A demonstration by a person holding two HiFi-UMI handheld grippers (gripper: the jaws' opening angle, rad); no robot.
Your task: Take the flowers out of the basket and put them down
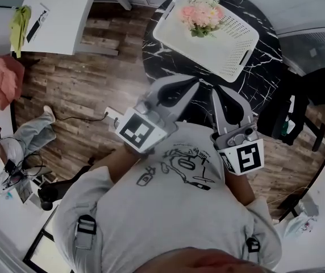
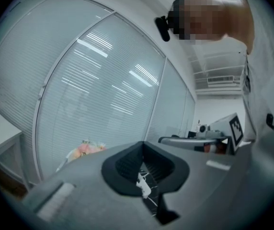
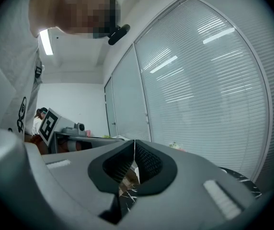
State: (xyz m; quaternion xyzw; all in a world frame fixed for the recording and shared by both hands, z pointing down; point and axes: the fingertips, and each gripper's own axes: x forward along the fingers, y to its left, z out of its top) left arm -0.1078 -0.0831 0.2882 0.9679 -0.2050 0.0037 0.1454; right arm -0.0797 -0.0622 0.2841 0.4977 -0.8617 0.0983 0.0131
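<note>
While nothing's been picked up yet, the flowers [image 1: 201,15] sit in the basket [image 1: 230,53] on the table [image 1: 265,84].
Count-wise: one pink bunch, one white basket, one dark marble table, two grippers. Left gripper [image 1: 191,87] and right gripper [image 1: 216,95] are both clenched on nothing, held close to the person, short of the basket, so the whole job's left: grab, lift out, set down.

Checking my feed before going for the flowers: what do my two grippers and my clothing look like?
Both the left gripper and right gripper have grey moulded bodies with black ridged inner faces. Each carries a white cube with black square markers. The person wears a pale T-shirt with a black line drawing and black-buckled straps.
</note>
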